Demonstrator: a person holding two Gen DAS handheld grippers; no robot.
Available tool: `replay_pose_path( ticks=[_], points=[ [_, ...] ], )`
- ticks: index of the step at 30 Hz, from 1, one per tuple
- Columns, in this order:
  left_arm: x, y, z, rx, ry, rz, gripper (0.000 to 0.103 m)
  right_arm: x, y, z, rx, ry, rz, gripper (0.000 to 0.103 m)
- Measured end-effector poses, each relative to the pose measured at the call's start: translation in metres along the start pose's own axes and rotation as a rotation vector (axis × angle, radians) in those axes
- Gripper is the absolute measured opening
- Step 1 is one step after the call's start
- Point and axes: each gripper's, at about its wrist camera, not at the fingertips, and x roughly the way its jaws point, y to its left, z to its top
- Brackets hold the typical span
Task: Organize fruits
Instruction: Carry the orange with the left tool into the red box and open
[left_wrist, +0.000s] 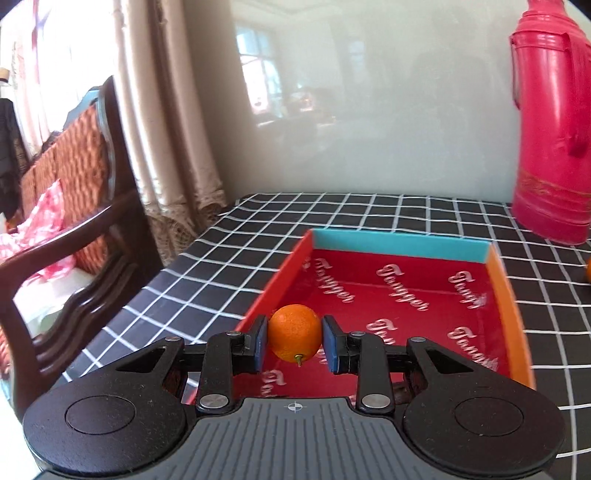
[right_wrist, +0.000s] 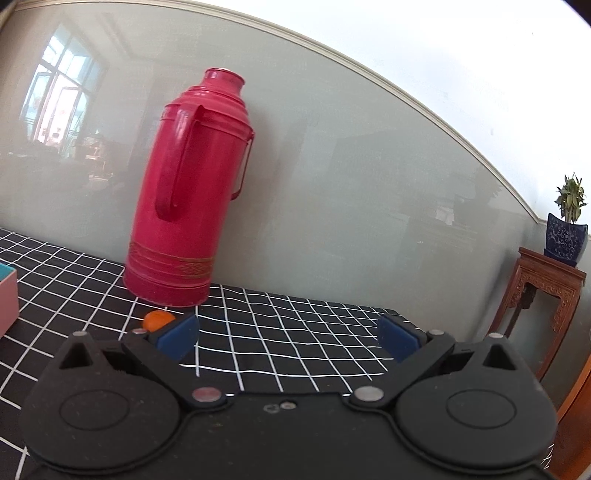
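A table under a black cloth with a white grid (left_wrist: 369, 221) fills the lower half of both views and meets a pale grey-green glossy wall (right_wrist: 351, 166) at 12 o'clock. In the left wrist view, a dark wooden chair with a woven orange back (left_wrist: 81, 177) stands off the table's edge at 9 o'clock, beside beige curtains (left_wrist: 166, 110).

A tall pink-red thermos flask with a side handle (right_wrist: 188, 192) stands upright on the cloth against the wall, at 11 o'clock in the right wrist view and at 2 o'clock in the left.

A shallow rectangular box with a red printed lining, red-orange side walls and a turquoise far wall (left_wrist: 399, 243) lies flat on the cloth at 1 o'clock from the left gripper (left_wrist: 294, 341).

The left gripper sits over the box's near left corner, its blue pads narrowed onto a small round orange fruit with a short stem (left_wrist: 294, 338), one pad touching each side. The fruit is above the red lining; whether it rests on it cannot be told.

The right gripper (right_wrist: 288, 336) is spread wide over bare cloth, holding nothing. A second small orange fruit (right_wrist: 157, 319) lies on the cloth just in front of the thermos base, at 10 o'clock, partly hidden behind the gripper's left pad.

A potted plant in a blue patterned pot (right_wrist: 567, 236) stands on a carved wooden stand (right_wrist: 543, 295) at 3 o'clock.
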Motion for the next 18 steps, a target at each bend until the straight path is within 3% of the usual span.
replay_pose_path(
  ticks=[2,3,5,9,10,12,18],
  points=[
    [0.001,0.007,-0.001,-0.028,0.022,-0.024,0.032,-0.001,0.005,0.001,-0.005,-0.002,0.008,0.097],
    [0.0,0.01,-0.002,-0.041,0.029,-0.029,0.037,-0.001,0.007,0.001,-0.006,-0.003,0.014,0.097],
    [-0.003,0.015,-0.002,-0.064,0.039,-0.076,0.05,0.0,0.012,0.001,-0.009,0.002,0.025,0.097],
    [-0.02,0.013,-0.002,-0.073,0.018,-0.103,0.077,0.002,0.022,0.001,-0.022,0.015,0.052,0.097],
    [-0.026,0.014,-0.001,-0.075,0.003,-0.094,0.09,0.003,0.025,0.001,-0.026,0.018,0.059,0.097],
    [-0.036,0.015,-0.001,-0.067,-0.04,-0.054,0.102,0.004,0.029,0.001,-0.033,0.022,0.075,0.097],
    [-0.044,0.028,-0.001,-0.1,-0.022,-0.082,0.102,0.015,0.038,0.0,-0.04,0.056,0.137,0.097]
  ],
)
